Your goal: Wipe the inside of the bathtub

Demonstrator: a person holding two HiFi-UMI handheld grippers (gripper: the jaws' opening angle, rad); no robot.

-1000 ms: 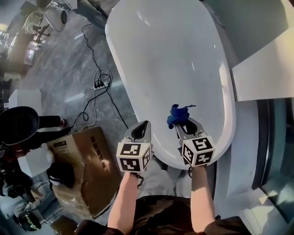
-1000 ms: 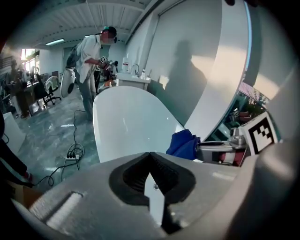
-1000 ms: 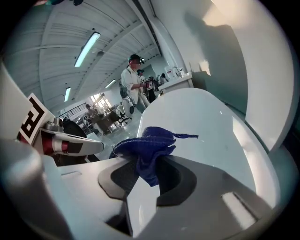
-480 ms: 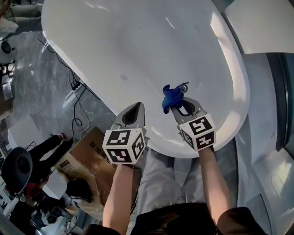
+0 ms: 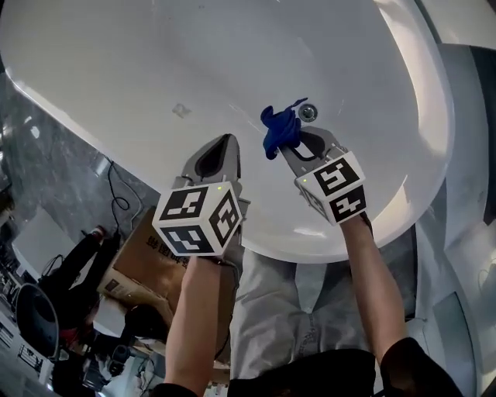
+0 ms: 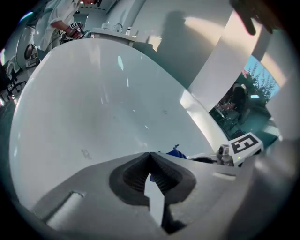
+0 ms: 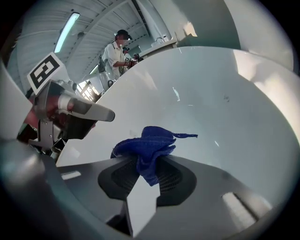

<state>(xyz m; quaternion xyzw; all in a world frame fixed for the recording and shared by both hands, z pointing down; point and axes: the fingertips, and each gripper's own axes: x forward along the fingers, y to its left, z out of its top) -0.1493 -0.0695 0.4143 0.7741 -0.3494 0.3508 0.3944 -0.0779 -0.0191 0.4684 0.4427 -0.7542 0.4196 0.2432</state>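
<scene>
A white oval bathtub (image 5: 139,70) fills the upper head view, with its metal drain (image 5: 308,112) near the right gripper. My right gripper (image 5: 288,143) is shut on a bunched blue cloth (image 5: 277,130), held over the tub's inside near the drain. The cloth (image 7: 147,147) sticks up from the closed jaws in the right gripper view. My left gripper (image 5: 222,143) hovers over the tub's near wall to the left, jaws shut with nothing in them. In the left gripper view the left gripper (image 6: 150,157) points along the tub (image 6: 89,108), and the cloth (image 6: 176,152) peeks past it.
A cardboard box (image 5: 136,256) and a black cable (image 5: 116,209) lie on the grey marble floor left of the tub. A person in dark clothes (image 5: 77,264) is at lower left. A white ledge (image 5: 465,23) borders the tub on the right. Another person (image 7: 115,54) stands beyond the tub's far end.
The view has swung closer over the tub. Both grippers have moved forward over the tub's inside, and the blue cloth now sits beside the drain.
</scene>
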